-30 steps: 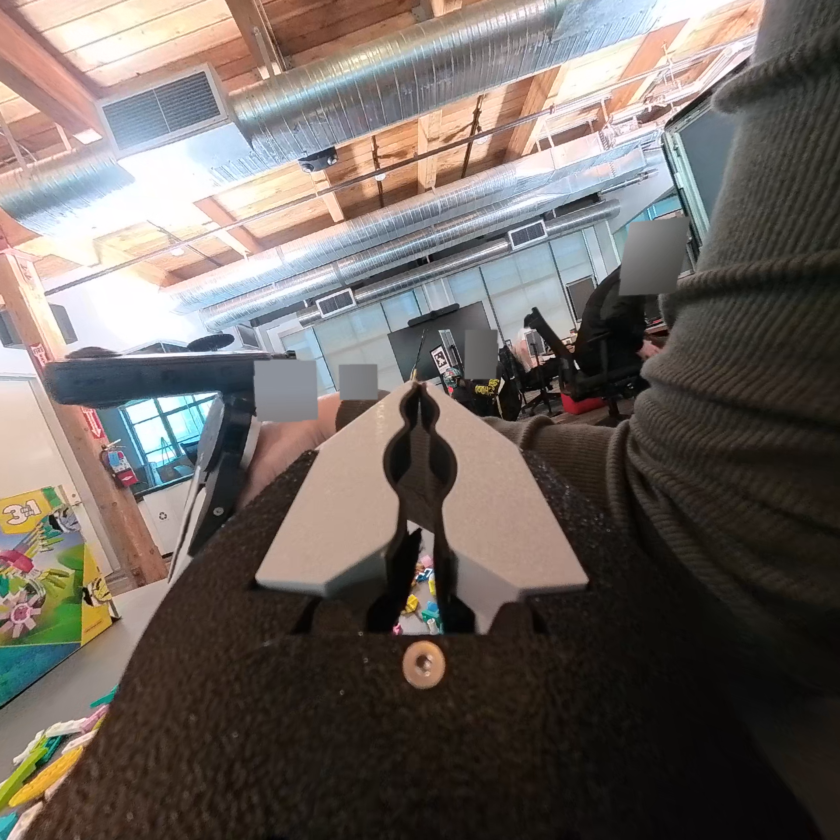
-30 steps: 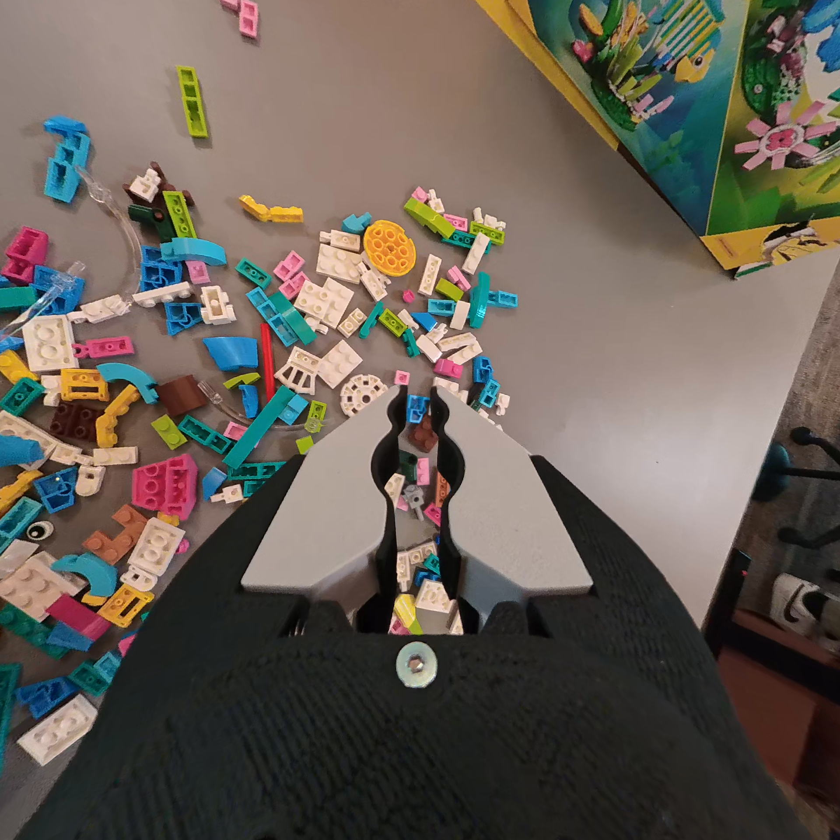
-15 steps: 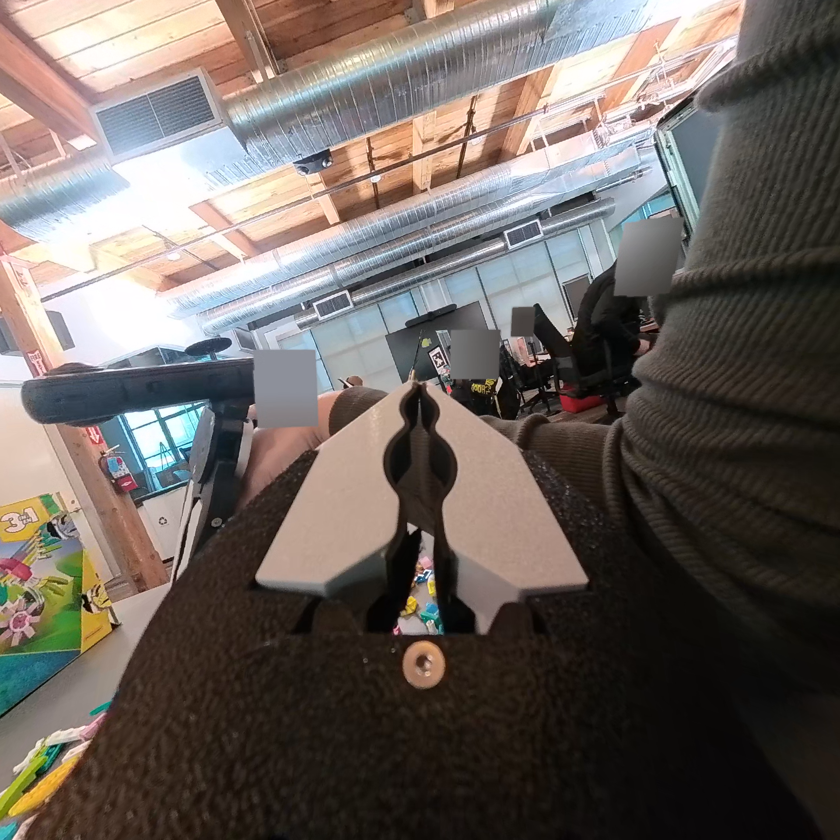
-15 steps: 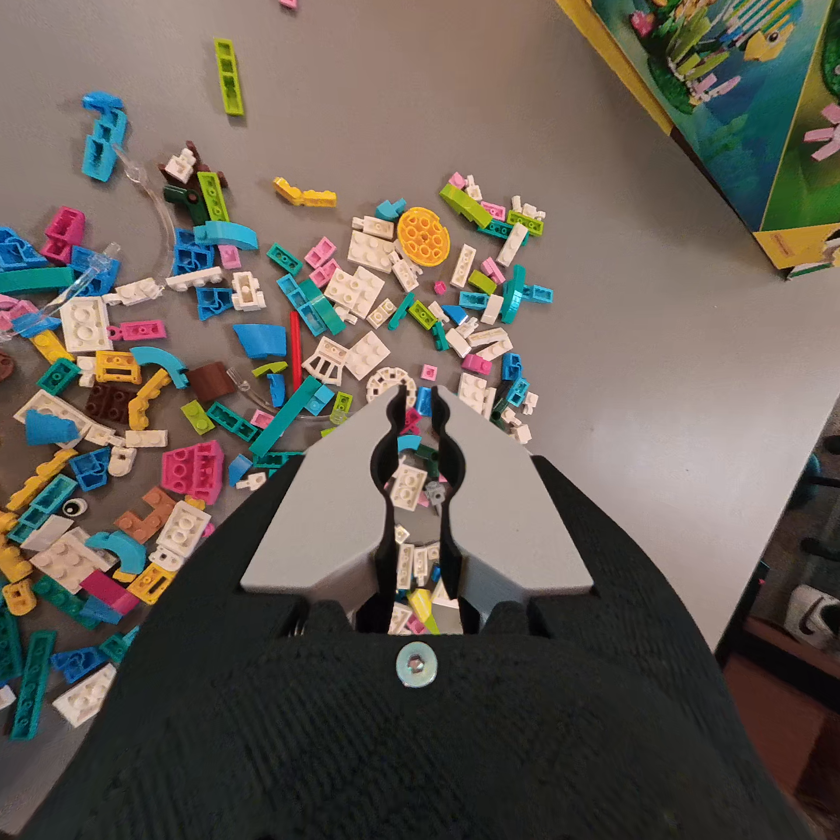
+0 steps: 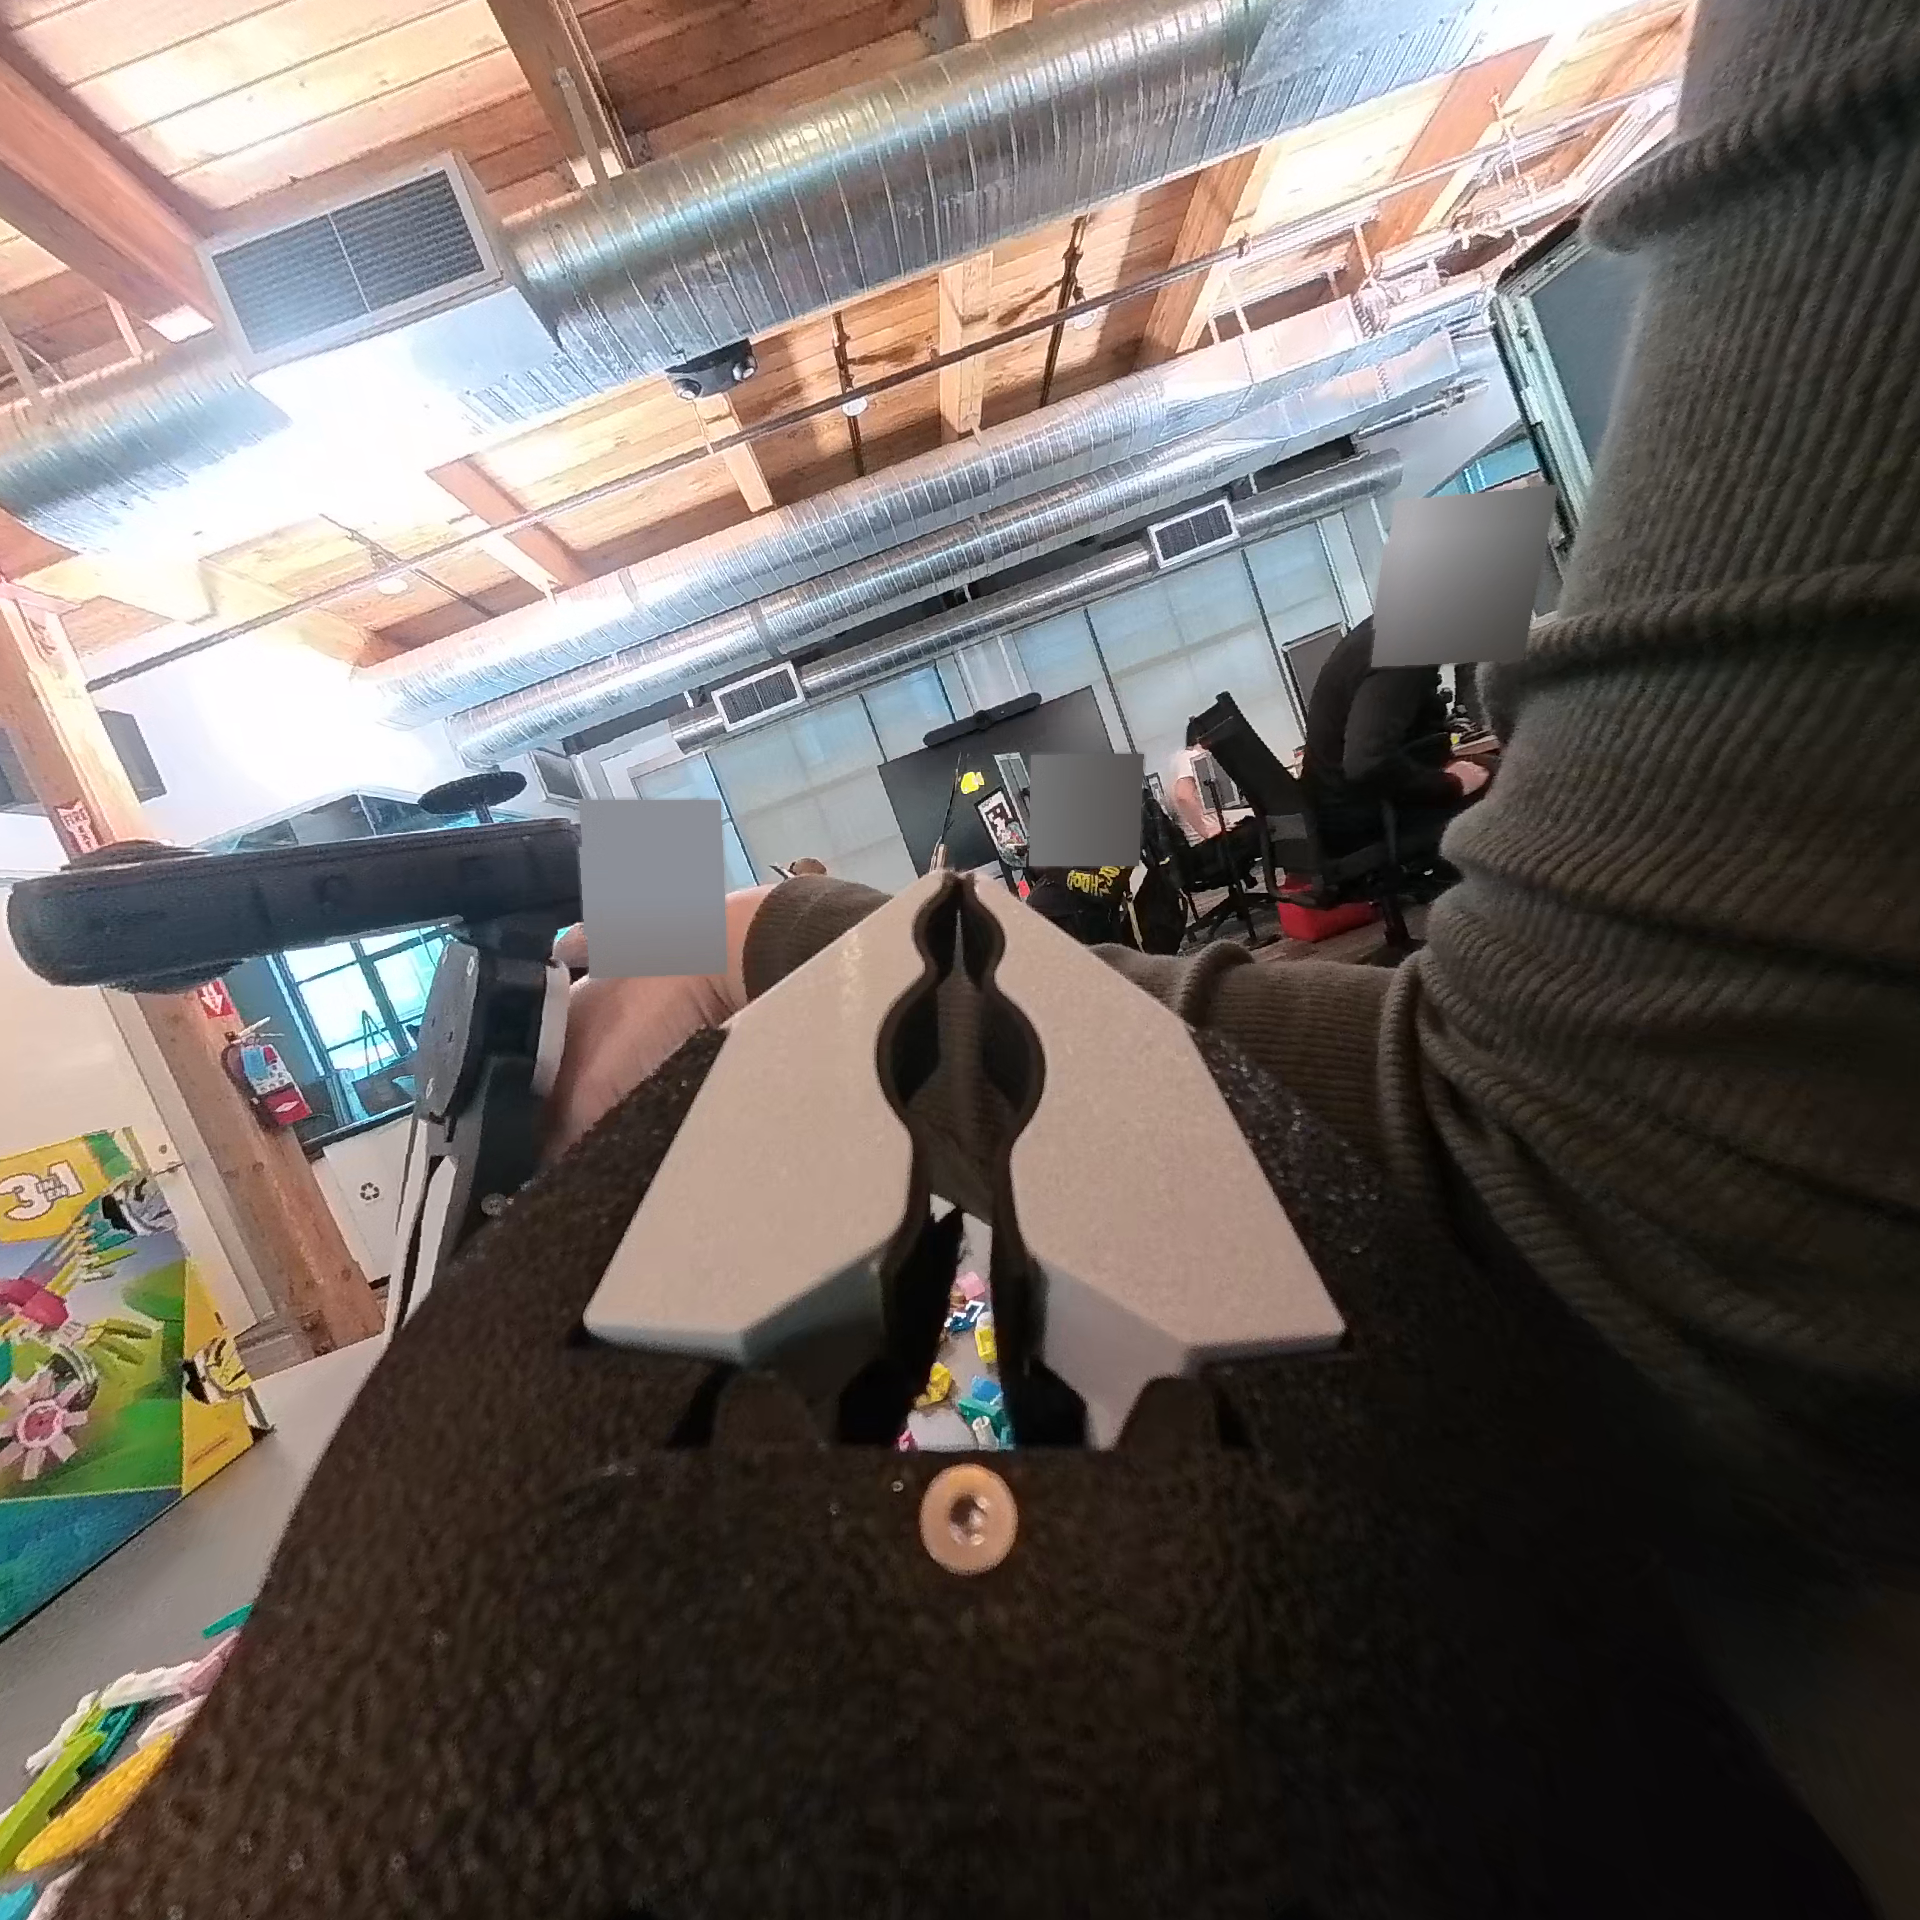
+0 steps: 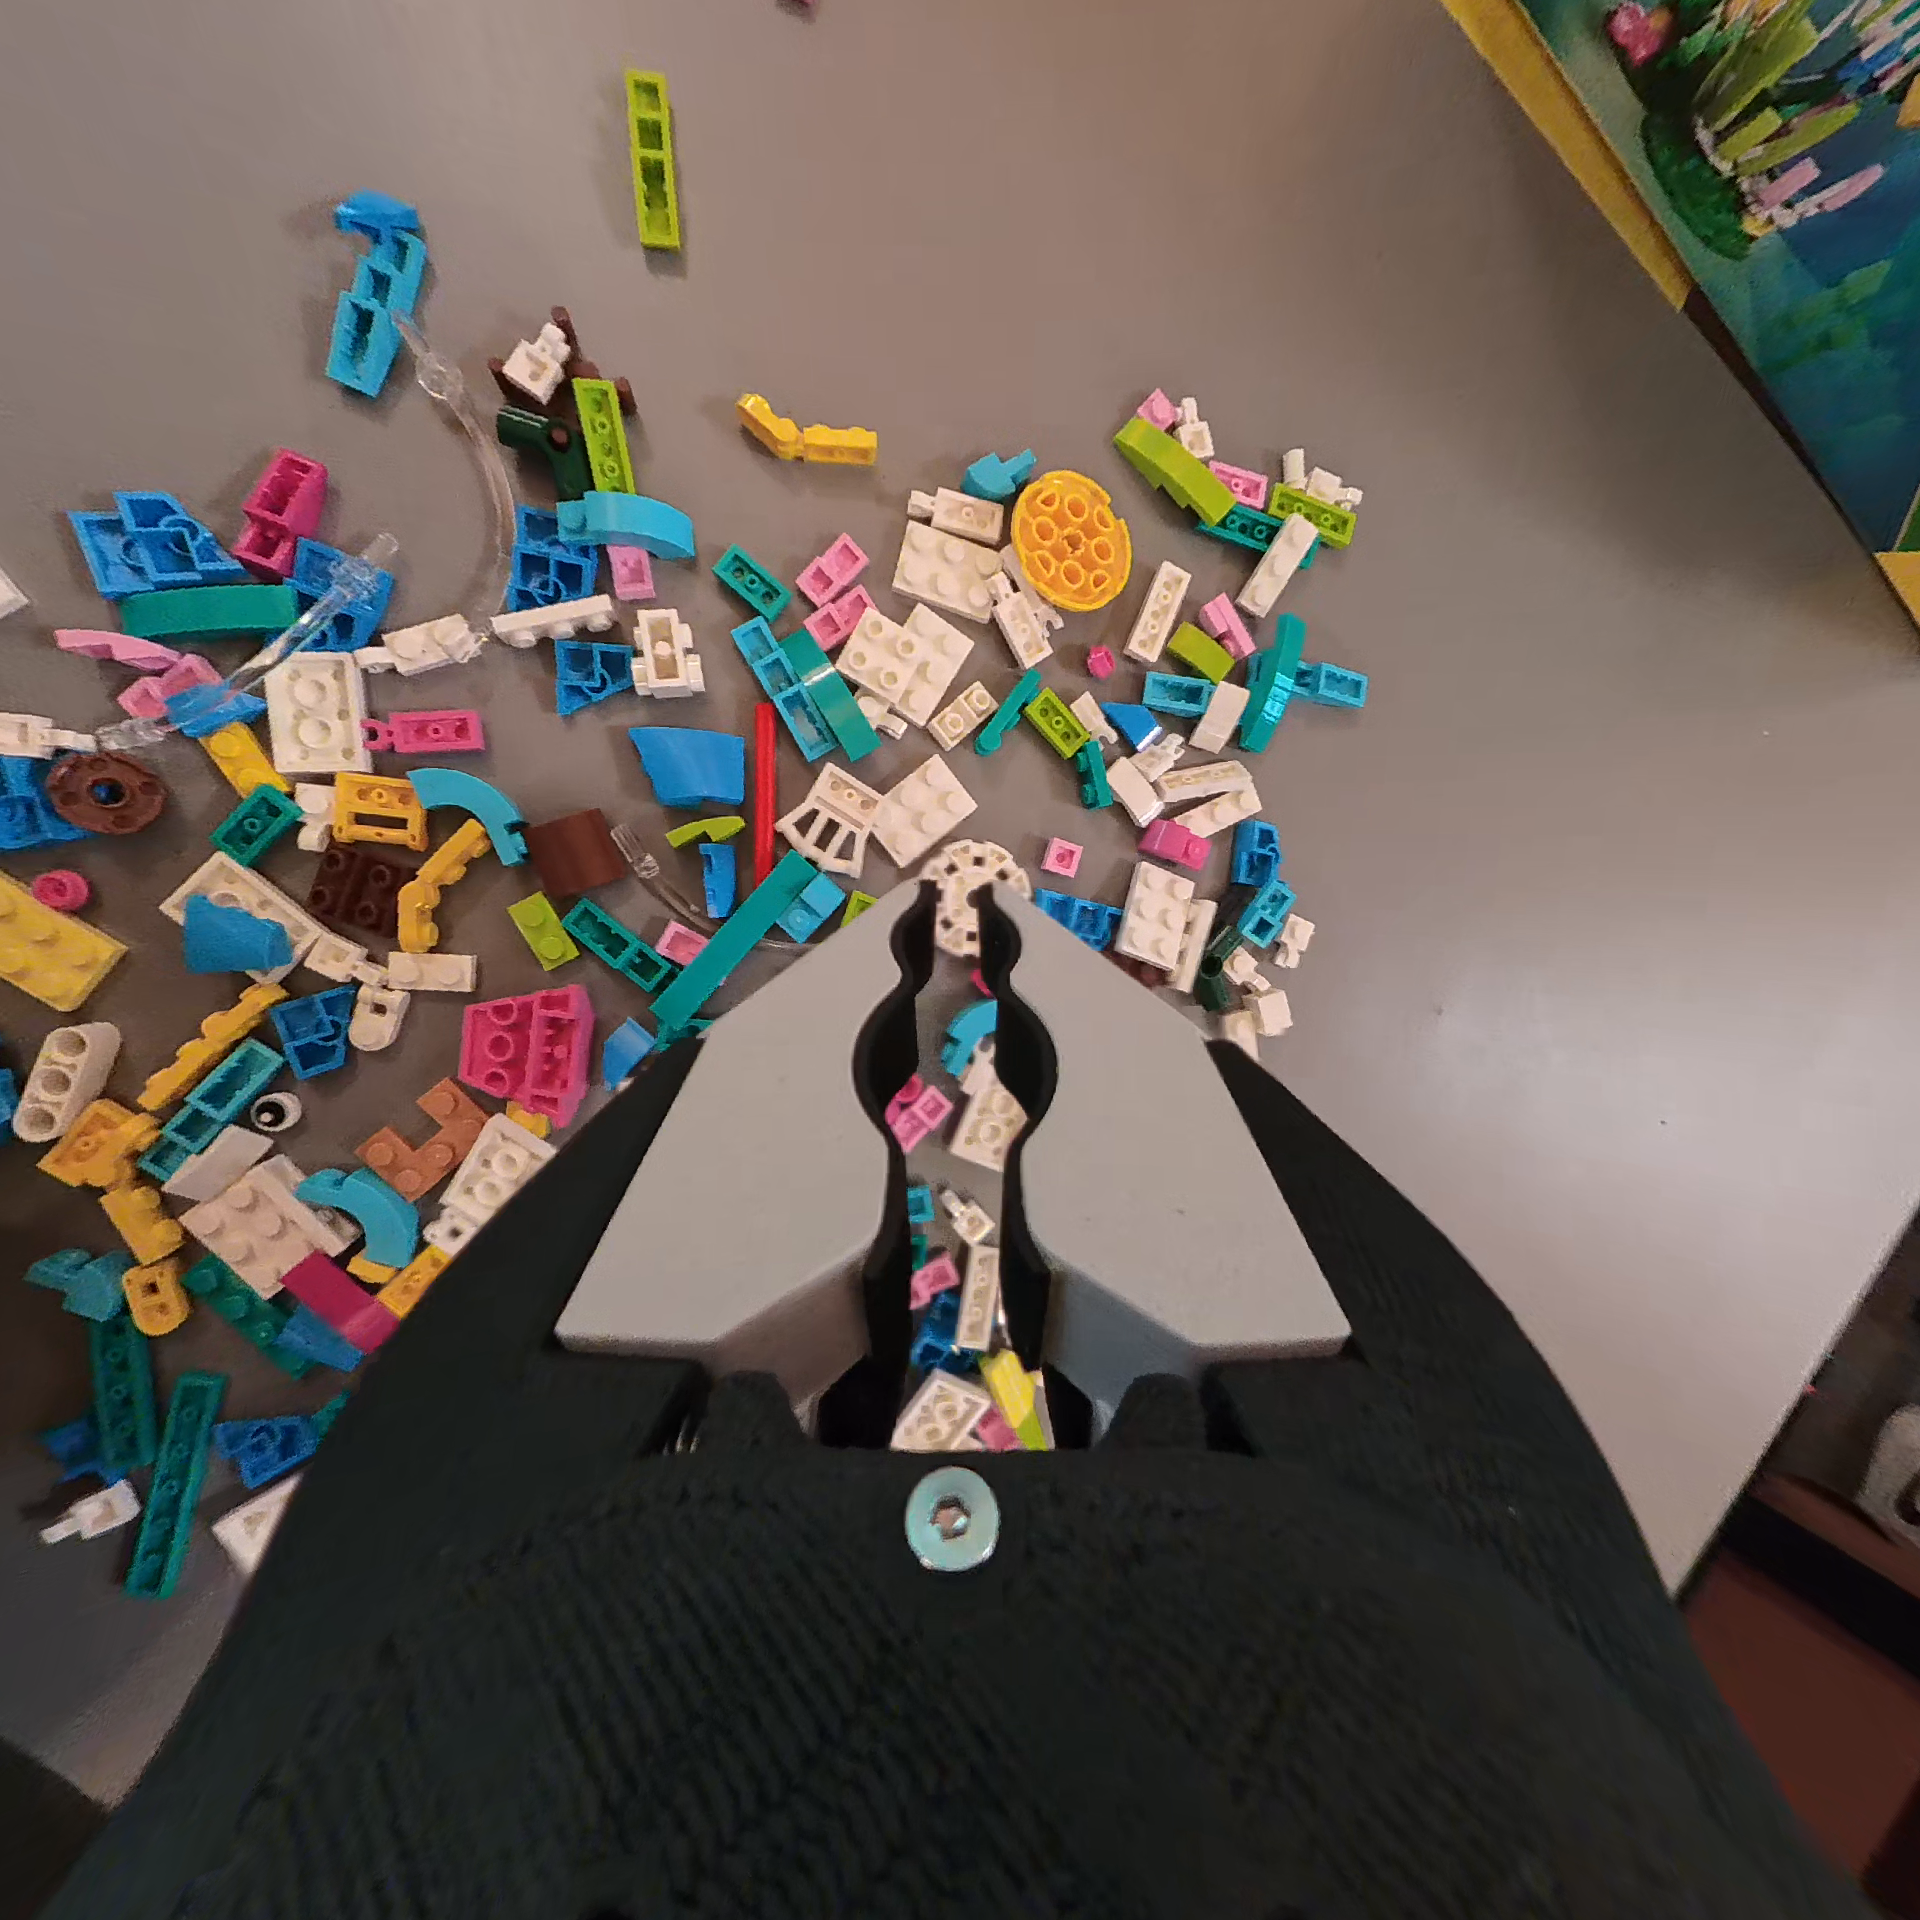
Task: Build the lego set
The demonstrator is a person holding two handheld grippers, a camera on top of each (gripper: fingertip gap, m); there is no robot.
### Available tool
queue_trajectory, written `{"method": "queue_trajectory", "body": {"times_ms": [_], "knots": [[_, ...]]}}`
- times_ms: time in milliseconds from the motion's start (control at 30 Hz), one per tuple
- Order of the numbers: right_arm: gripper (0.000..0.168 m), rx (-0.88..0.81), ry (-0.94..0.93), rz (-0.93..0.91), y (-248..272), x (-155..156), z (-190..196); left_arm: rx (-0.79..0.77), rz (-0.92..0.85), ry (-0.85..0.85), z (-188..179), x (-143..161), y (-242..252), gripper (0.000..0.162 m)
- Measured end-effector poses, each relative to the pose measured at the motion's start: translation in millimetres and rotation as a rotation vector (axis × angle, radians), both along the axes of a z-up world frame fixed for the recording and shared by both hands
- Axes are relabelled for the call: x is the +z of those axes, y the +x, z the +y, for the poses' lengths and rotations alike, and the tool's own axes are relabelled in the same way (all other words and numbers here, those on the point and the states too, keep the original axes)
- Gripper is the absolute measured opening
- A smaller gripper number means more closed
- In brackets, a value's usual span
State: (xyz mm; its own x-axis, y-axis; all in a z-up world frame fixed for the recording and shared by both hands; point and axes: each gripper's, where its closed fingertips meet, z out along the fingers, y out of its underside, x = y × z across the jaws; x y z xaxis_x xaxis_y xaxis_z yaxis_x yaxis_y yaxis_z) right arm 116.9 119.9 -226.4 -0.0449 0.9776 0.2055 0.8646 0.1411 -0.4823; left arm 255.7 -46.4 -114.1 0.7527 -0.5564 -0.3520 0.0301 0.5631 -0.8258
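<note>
Overhead, the right hand-held gripper (image 6: 954,902) is hovering above the grey counter (image 6: 1507,935), its grey fingers nearly pressed together with only a thin gap at the tips and nothing pinched between them. Loose lego pieces (image 6: 727,727) are lying scattered across the counter — blue, white, pink, teal, yellow and lime, many touching or overlapping. Just past the fingertips a white round gear-like piece (image 6: 971,883) is sitting, with a yellow round plate (image 6: 1070,538) farther off and the printed set box (image 6: 1766,156) standing at the counter's far edge.

Meanwhile the left hand-held gripper (image 5: 958,891) is pointing upward toward the ceiling ducts and the person's ribbed sleeve (image 5: 1662,1039); its fingers are meeting at the tips, holding nothing. The same box (image 5: 94,1351) is showing at its left edge.

Judging by their look, the pieces are light, rigid and smooth, so each will likely be skidding away under a glancing touch. Taking hold across two flat parallel sides — not across studs or curved faces — seems the safer choice, and an isolated piece will be easier than one wedged among neighbours.
</note>
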Motion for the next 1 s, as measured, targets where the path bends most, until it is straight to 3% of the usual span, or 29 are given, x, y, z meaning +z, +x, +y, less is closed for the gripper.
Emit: {"method": "queue_trajectory", "body": {"times_ms": [233,1000], "knots": [[0.005,0.001,-0.126,-0.046,2.1,-10.7,-16.8,-0.003,0.002,-0.001,-0.2,-0.3,0.7,0.0],[0.007,0.028,-0.126,-0.048,-5.7,-11.9,-22.5,-0.006,0.009,0.004,-0.9,0.0,2.3,0.0]]}}
